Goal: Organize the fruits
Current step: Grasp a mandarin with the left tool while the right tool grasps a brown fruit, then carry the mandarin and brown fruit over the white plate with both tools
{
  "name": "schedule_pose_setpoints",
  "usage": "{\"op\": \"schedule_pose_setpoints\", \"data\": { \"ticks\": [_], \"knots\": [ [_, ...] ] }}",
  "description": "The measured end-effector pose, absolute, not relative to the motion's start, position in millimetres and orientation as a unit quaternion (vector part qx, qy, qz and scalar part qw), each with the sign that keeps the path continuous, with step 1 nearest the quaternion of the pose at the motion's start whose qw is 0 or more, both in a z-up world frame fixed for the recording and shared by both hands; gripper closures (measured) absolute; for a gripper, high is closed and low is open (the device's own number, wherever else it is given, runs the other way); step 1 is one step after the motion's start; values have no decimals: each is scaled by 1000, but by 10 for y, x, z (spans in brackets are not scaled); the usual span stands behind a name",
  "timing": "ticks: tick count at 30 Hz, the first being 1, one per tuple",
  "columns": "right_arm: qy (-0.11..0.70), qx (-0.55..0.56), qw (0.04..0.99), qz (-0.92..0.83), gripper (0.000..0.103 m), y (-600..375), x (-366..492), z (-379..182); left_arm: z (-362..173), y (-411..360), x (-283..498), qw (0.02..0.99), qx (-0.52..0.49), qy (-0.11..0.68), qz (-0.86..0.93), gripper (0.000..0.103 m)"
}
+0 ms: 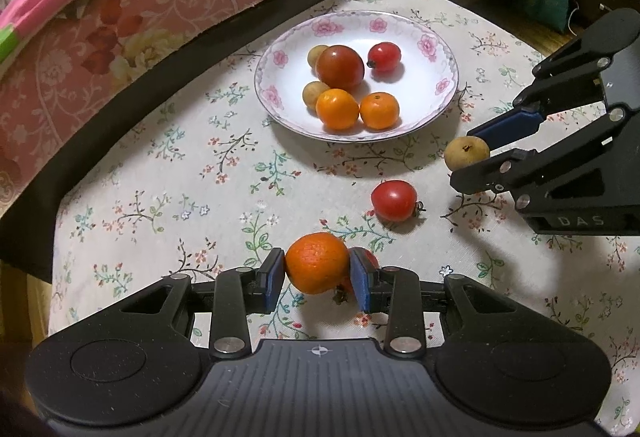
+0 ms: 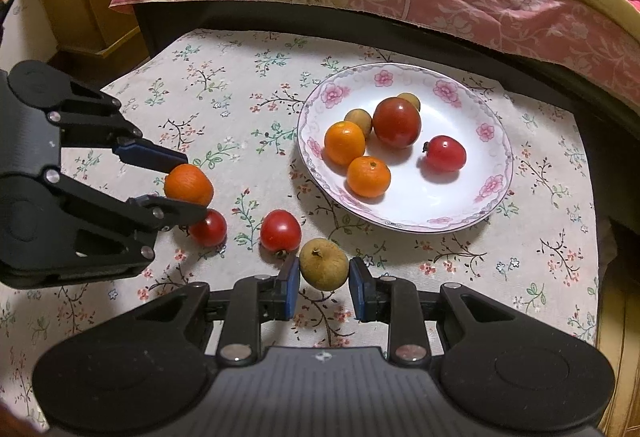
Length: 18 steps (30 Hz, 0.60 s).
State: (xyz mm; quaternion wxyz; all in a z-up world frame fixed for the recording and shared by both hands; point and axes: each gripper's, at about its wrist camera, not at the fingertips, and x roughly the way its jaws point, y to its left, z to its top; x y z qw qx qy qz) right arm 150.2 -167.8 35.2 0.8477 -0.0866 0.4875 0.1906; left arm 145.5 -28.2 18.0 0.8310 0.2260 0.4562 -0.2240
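Plate [image 2: 404,215]: six fruits | your left gripper [image 1: 318,271] clamps mandarin [image 1: 316,263] | your right gripper [image 2: 324,273] pinches longan [image 2: 324,264]

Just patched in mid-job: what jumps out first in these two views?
A flowered plate of tomatoes and oranges sits at the table's far side. Nearer, the left gripper clamps an orange and the right gripper a brownish fruit, with two red tomatoes loose on the cloth between.

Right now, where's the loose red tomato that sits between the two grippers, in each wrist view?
Left wrist: loose tomato right of centre, on the cloth below the plate.
Right wrist: loose tomato left of centre, beside the brown fruit.
Shared landmark: the plate.
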Motion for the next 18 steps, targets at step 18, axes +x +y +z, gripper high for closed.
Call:
{"op": "schedule_pose_setpoints", "data": {
  "ticks": [18],
  "knots": [
    [481,-78,854,182,76,-1711,1493,392,339,-214,1503,846,209,438,-219,61]
  ]
}}
